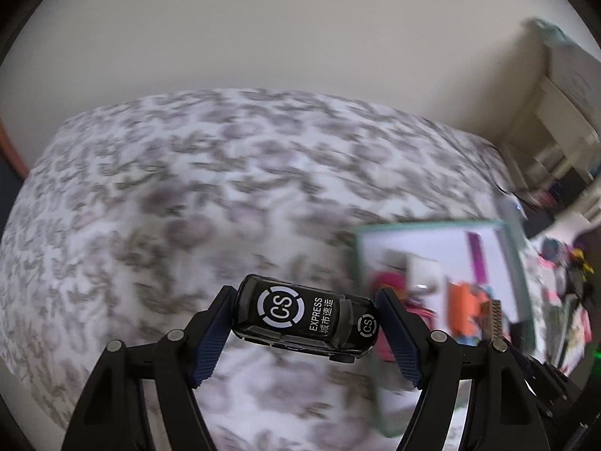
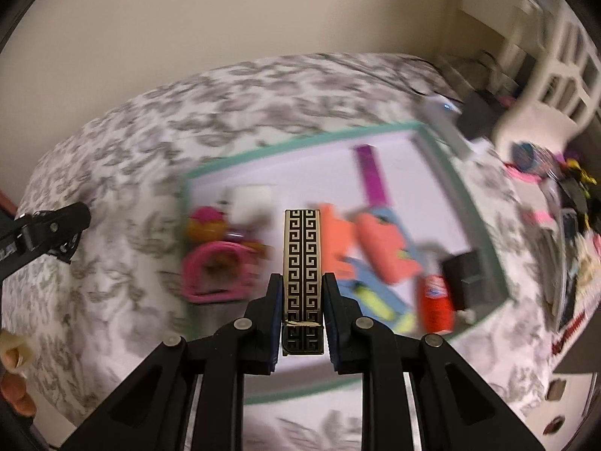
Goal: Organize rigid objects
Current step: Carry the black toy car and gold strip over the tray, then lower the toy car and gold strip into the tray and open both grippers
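Toy van [image 1: 303,319], black with "CS EXPRESS" on its roof, is pinched end to end in the left gripper [image 1: 304,332], held up over the grey leaf-print bedspread [image 1: 157,195]. The right gripper [image 2: 302,300] is clamped on a flat black-and-gold bar [image 2: 302,263] with a Greek-key pattern — it sticks out forward above the teal-rimmed tray [image 2: 296,146]. In that tray, all pretty blurred: a pink looped thing [image 2: 216,270] on the left, a white block [image 2: 249,199] behind it, orange pieces [image 2: 379,248] in the middle, a purple strip [image 2: 372,176] further back, and a red bottle [image 2: 435,300] near a black box [image 2: 467,274] on the right.
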A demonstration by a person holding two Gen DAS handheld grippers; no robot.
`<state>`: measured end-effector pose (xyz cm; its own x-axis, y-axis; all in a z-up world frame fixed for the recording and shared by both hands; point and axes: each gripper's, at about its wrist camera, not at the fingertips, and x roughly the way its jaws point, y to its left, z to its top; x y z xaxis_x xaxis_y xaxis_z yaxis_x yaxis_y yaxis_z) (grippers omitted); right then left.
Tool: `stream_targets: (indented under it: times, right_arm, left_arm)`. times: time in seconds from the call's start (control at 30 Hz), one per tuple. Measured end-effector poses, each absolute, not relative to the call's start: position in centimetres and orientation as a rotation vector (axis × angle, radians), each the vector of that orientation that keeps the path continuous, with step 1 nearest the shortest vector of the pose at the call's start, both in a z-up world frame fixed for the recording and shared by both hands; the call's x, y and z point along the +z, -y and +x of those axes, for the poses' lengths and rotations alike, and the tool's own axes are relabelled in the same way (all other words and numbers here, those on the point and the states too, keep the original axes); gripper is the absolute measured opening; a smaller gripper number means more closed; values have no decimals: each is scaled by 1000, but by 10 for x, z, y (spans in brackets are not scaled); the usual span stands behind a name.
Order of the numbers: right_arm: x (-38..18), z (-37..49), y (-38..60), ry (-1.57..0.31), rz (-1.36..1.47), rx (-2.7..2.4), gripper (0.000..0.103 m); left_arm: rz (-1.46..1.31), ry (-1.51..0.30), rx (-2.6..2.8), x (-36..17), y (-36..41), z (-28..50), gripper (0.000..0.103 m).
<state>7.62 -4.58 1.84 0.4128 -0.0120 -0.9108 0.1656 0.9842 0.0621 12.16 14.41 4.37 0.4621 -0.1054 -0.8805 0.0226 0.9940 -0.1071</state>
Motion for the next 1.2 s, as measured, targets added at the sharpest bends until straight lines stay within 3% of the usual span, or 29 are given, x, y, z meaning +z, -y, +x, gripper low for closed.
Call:
stream_targets:
  times: [0.33,0.67,0.77,0.93,1.03,1.2]
  right_arm:
    - [-11,70,104,-1203,249,-144,21]
    - [-26,72,122,-1231,312,-135,21]
    - [-24,72,125,-1224,328,-131,21]
    - [-24,71,127,-1224,339,-127,22]
    - [-24,71,127,-1218,335,-130,22]
    - [-27,70,126,-1220,339,-131,28]
  left_arm:
    - [-70,-1172,-211,11,-57,118,78]
    - [-101,-1224,-233,-9,-37,118,79]
    - [-109,-1219,-223,-7,-42,116,85]
    - [-143,-1207,-200,-1,-60,108,86]
    - [-151,-1190,-172,2,-73,102,98]
    - [-149,-1153,-112,4,-97,93,103]
